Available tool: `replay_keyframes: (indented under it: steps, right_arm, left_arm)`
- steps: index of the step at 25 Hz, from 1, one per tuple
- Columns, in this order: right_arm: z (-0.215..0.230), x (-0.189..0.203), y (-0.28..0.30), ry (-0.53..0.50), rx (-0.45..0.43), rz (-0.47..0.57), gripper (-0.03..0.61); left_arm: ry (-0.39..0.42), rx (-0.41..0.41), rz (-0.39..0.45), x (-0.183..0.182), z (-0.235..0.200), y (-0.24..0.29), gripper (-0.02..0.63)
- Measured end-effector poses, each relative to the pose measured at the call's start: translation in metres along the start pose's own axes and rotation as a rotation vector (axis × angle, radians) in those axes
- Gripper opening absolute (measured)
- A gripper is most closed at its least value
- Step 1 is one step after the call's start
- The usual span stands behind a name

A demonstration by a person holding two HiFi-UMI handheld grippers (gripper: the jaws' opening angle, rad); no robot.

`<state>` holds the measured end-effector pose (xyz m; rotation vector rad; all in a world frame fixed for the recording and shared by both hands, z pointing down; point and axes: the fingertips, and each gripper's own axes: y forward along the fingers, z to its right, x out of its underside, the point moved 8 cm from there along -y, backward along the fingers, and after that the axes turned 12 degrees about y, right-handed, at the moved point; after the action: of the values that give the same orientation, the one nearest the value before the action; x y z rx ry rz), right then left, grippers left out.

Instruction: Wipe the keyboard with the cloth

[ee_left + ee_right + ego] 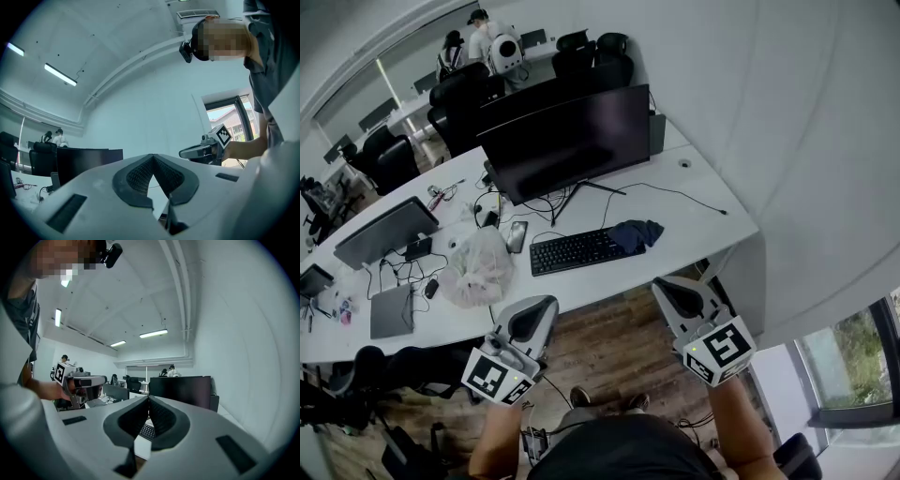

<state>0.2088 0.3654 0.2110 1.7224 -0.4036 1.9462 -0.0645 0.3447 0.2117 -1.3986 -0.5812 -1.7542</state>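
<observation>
A black keyboard (575, 251) lies on the white desk (694, 202) in front of the monitor. A crumpled dark blue cloth (636, 234) sits at the keyboard's right end, partly on it. Both grippers hover short of the desk's near edge, over the wooden floor, and touch nothing. My left gripper (536, 302) (152, 155) is shut, its pads meeting with nothing between them. My right gripper (667, 284) (148, 397) is also shut and empty. In the right gripper view a strip of the keyboard (147, 431) shows just below the jaws.
A large dark monitor (572, 141) stands behind the keyboard, with its cable running right. A clear plastic bag (478, 267), a phone (517, 236), a second monitor (384, 230) and a laptop (391, 309) fill the desk's left part. Office chairs (595, 56) stand behind.
</observation>
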Motion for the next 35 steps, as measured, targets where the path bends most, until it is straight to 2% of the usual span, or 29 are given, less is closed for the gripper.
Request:
replay_keyframes:
  steps: [21, 28, 35]
  right_arm:
    - [0.034, 0.020, 0.014, 0.058, -0.001, -0.028, 0.009]
    - [0.053, 0.031, 0.062, 0.075, 0.029, -0.075, 0.009]
    - [0.061, 0.021, 0.115, 0.043, 0.078, -0.104, 0.009]
  left_arm:
    - [-0.018, 0.008, -0.043, 0.013, -0.001, 0.032, 0.005]
    - [-0.064, 0.013, -0.047, 0.054, -0.046, 0.056, 0.005]
    - [-0.066, 0.076, 0.005, 0.080, -0.099, 0.088, 0.005]
